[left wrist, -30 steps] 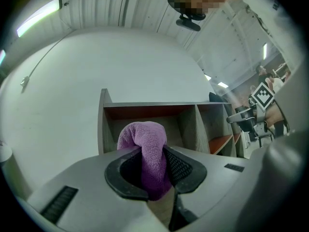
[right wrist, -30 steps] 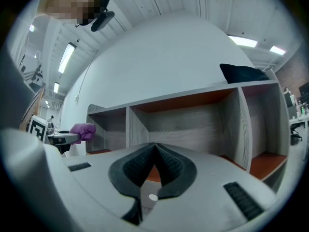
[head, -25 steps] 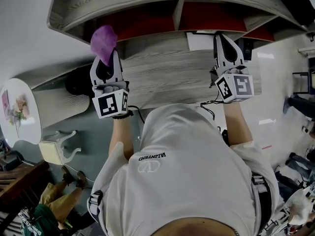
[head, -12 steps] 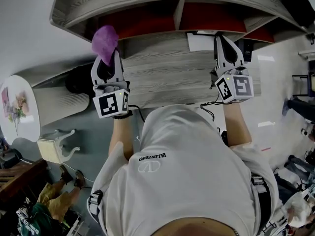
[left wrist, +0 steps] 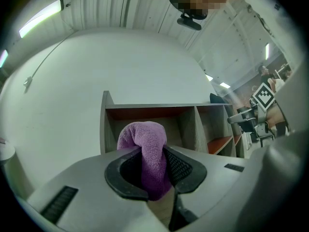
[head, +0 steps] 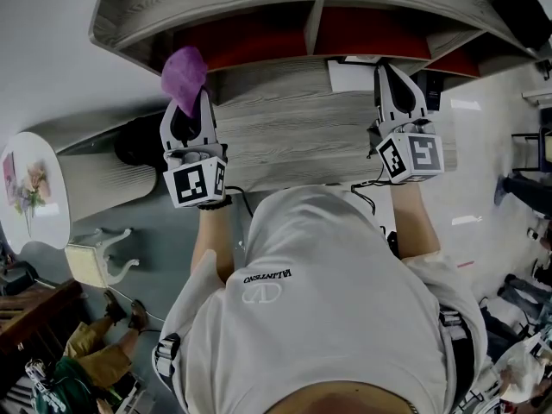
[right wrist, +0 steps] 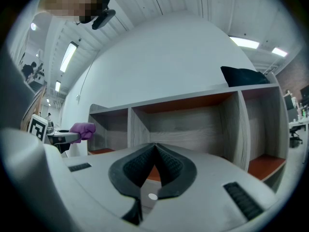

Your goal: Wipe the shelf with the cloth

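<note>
Grippers are facing a grey wood-grain shelf unit (head: 259, 3).
The left gripper (head: 186, 102) is clamping a bunched purple terry cloth (head: 183, 72); the right gripper (head: 388, 69) is holding nothing, jaws pressed together.

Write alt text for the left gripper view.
The left hand-held gripper is shut on a bunched purple cloth. It points at a grey wooden shelf with open compartments, standing against a white wall.
</note>
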`<state>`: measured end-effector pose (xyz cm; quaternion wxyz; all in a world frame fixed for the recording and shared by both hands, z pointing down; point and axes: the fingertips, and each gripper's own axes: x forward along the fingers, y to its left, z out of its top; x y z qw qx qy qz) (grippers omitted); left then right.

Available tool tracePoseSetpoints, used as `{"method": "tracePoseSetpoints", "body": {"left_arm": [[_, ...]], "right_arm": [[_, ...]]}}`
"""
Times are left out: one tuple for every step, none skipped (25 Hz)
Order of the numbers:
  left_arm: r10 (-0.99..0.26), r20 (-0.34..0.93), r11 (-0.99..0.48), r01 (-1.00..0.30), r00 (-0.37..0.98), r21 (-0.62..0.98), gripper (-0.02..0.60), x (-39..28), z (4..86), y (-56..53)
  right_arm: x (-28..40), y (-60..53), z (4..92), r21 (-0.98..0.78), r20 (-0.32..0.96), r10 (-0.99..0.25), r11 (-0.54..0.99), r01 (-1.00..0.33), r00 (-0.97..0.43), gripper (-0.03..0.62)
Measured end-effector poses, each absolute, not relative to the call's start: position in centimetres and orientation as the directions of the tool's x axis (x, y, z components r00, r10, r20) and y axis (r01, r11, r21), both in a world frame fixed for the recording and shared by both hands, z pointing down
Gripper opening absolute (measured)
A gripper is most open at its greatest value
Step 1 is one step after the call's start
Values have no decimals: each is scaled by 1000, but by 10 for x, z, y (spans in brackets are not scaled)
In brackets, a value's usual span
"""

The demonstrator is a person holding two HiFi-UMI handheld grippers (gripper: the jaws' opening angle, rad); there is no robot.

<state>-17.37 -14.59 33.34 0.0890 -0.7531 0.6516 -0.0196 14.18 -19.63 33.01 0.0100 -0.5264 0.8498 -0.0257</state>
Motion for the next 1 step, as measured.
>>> {"method": "tracePoseSetpoints", "body": {"left_arm": [[-985,-85,-135,-978,149,-158,89,-174,334,-146]], "right_arm": [[142,-196,330,-55,10,-895,444,-894,-445,-3]]}}
